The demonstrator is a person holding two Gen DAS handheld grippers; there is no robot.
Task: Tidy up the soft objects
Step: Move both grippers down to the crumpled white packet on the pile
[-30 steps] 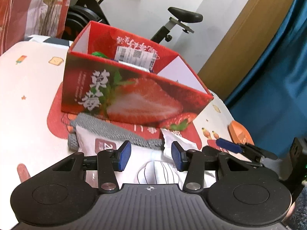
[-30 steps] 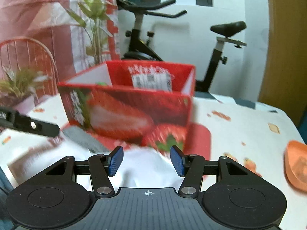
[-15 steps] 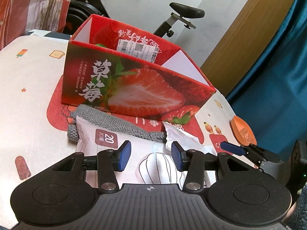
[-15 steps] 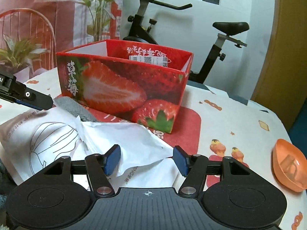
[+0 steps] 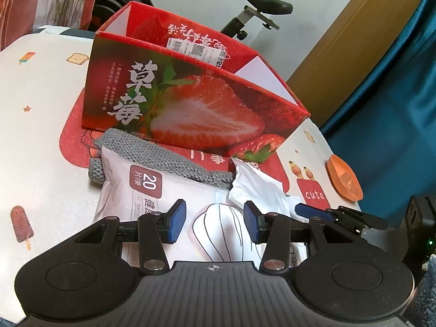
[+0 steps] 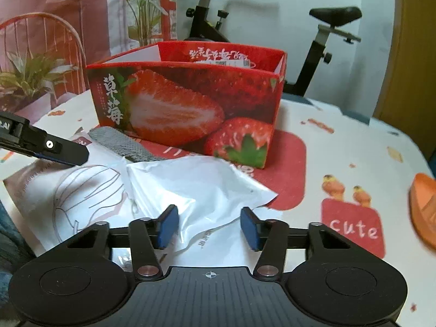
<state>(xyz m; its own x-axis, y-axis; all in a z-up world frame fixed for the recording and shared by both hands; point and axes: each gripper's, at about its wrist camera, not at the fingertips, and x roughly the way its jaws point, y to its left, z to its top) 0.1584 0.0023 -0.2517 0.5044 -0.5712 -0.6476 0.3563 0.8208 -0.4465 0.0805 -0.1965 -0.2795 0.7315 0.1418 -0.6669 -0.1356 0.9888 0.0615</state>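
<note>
While both grippers hang low over the table [image 5: 41, 125], the red strawberry box [image 5: 190, 109] stands open-topped behind them, and everything else is placed from it. Just in front of the box lies a grey knit cloth [image 5: 163, 160], its far edge touching or nearly touching the box's front wall. On the cloth's near side rests a white mask pack [image 5: 130, 190] with a brown label and a line drawing — it overlaps the cloth. Beside the pack, toward the box's right front corner, sits a crumpled white bag [image 6: 207, 188], one corner raised. The left gripper [image 5: 215, 224] is over the mask pack, its blue pads [image 5: 177, 223] spread apart with the drawing showing between them; they do not press on it. The right gripper [image 6: 208, 227] is over the crumpled bag, and its jaws have just been closing; the bag's loose near edge lies between the pads [image 6: 169, 226], yet a gap shows on each side, so nothing is pinched. To the right of the box, well apart at the table's edge, lies an orange dish [image 5: 344, 177]. Beyond the box stands an exercise bike [image 6: 313, 41], with a potted plant [image 6: 141, 13] off to the left of it.
</note>
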